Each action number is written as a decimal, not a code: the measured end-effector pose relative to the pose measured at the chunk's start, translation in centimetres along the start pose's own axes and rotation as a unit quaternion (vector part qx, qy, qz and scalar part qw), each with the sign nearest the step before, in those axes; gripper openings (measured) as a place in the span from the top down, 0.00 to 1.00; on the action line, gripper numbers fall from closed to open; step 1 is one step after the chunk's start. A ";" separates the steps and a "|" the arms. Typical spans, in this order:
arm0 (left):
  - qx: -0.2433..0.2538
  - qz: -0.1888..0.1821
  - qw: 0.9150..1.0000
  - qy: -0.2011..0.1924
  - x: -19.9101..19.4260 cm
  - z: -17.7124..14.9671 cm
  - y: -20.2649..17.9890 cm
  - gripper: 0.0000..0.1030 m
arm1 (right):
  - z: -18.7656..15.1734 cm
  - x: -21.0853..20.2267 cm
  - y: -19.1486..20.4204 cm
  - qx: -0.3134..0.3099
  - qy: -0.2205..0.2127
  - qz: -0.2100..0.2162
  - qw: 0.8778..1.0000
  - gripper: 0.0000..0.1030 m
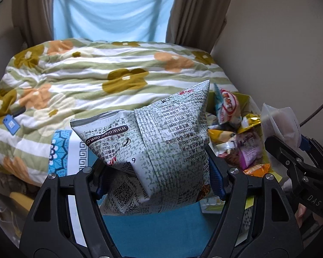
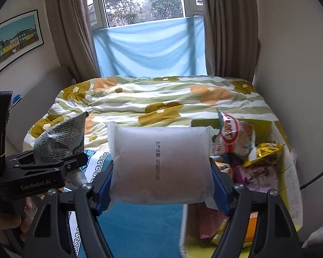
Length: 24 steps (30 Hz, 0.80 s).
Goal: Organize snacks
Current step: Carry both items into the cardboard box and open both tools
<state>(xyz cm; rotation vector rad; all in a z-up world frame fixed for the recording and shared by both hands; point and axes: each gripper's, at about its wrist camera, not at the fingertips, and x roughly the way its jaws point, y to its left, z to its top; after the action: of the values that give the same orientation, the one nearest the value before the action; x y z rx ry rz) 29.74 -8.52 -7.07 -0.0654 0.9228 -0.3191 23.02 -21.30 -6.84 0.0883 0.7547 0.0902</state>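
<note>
From the left wrist view, the left gripper [image 1: 159, 178] squeezes a grey printed snack bag [image 1: 161, 142], held up above the blue mat [image 1: 152, 232] at the near edge of the bed [image 1: 97, 75]. The yellow box [image 1: 250, 105] of snacks sits at the bed's near right corner.

From the right wrist view, the right gripper [image 2: 161, 185] clamps a white frosted packet [image 2: 161, 163] by its two sides, just left of the box. To do this well, I think each bag should be lowered gently, one at a time, with a soft grip so nothing gets crushed.
</note>
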 end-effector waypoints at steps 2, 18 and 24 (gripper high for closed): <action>0.012 -0.014 1.000 -0.002 0.4 0.2 -3.2 0.32 | 0.1 -1.8 -2.6 0.004 -0.008 -0.017 1.000 0.29; 0.016 -0.002 0.999 0.036 6.6 -2.8 -17.5 0.00 | -1.2 -6.5 -18.3 0.035 -0.014 -0.060 0.997 0.29; -0.019 0.031 0.999 0.031 5.6 -5.0 -15.5 0.00 | -2.0 -4.7 -20.0 0.015 0.004 -0.030 0.999 0.29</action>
<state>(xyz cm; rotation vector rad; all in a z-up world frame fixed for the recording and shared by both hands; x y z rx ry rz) 25.10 -24.54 -11.43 -0.0624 0.9910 -0.2479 19.23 -41.54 -7.35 0.0945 0.7665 0.0222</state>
